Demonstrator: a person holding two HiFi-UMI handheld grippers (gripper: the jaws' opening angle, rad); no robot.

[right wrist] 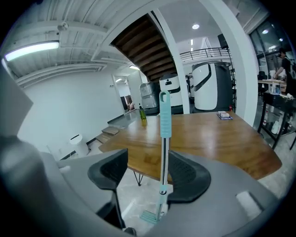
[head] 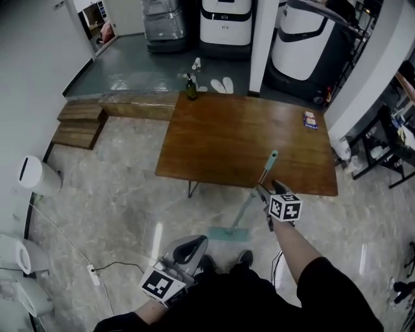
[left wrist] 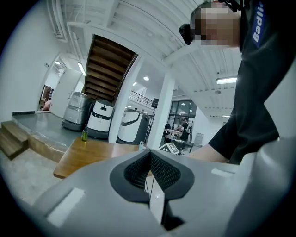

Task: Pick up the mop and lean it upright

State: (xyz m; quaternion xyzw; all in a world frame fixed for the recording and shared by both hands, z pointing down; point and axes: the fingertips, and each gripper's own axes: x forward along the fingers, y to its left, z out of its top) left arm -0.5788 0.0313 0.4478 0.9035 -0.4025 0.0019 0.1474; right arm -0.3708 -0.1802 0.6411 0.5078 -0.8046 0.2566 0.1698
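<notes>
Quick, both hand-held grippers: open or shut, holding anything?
Left hand-held gripper: shut, empty.
Right hand-held gripper: open, mop handle standing between its jaws, not clamped.

On your dark shirt (left wrist: 259, 83), white letters run up the cloth and read "Badli", cut off at the picture's edge. The label strip on the white machine (head: 225, 19) beyond the far edge of the table (head: 227, 142) is too small to read, as is the print on the packet (head: 310, 120) near its far right corner.
</notes>
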